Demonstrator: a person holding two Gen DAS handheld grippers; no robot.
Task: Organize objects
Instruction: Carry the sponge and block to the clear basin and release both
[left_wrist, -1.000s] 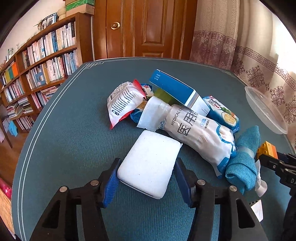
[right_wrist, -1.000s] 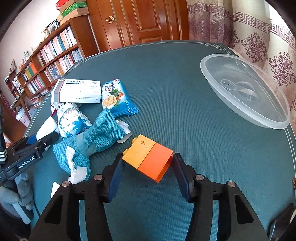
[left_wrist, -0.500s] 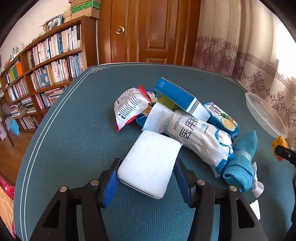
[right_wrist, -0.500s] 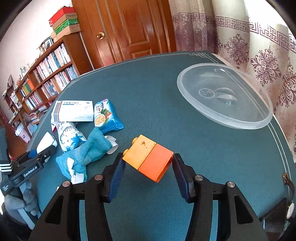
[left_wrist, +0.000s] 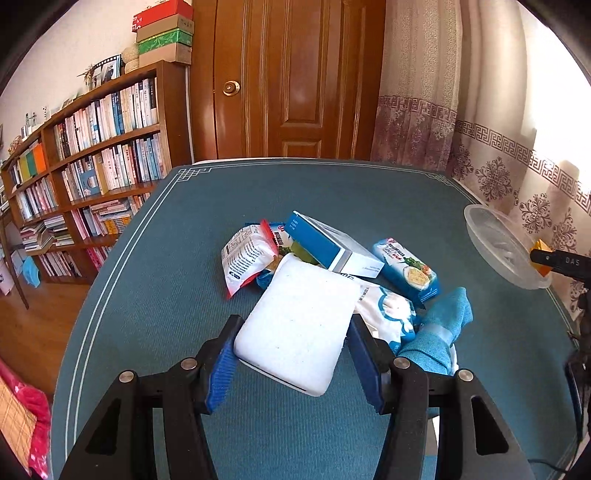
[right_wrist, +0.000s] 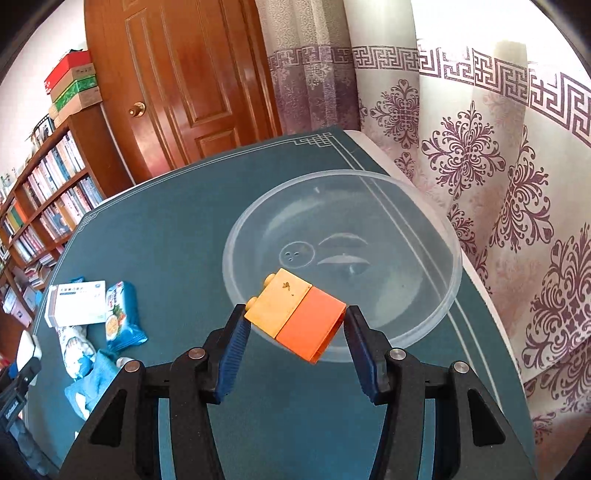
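white pad (left_wrist: 301, 328) tilted, held | orange-yellow blocks (right_wrist: 295, 319) over clear bowl (right_wrist: 436, 314)

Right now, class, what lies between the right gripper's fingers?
In the right wrist view, the right gripper clamps a yellow-and-orange toy block, held above the clear plastic bowl.

Right gripper arm (left_wrist: 569, 261): white letters "DAS" — the rest cut off.
Blue snack packet (left_wrist: 408, 267): printed text, too small to read.
White and blue box (right_wrist: 77, 302): blue print line — not legible.
White and red packet (left_wrist: 245, 258): fine print, unreadable.
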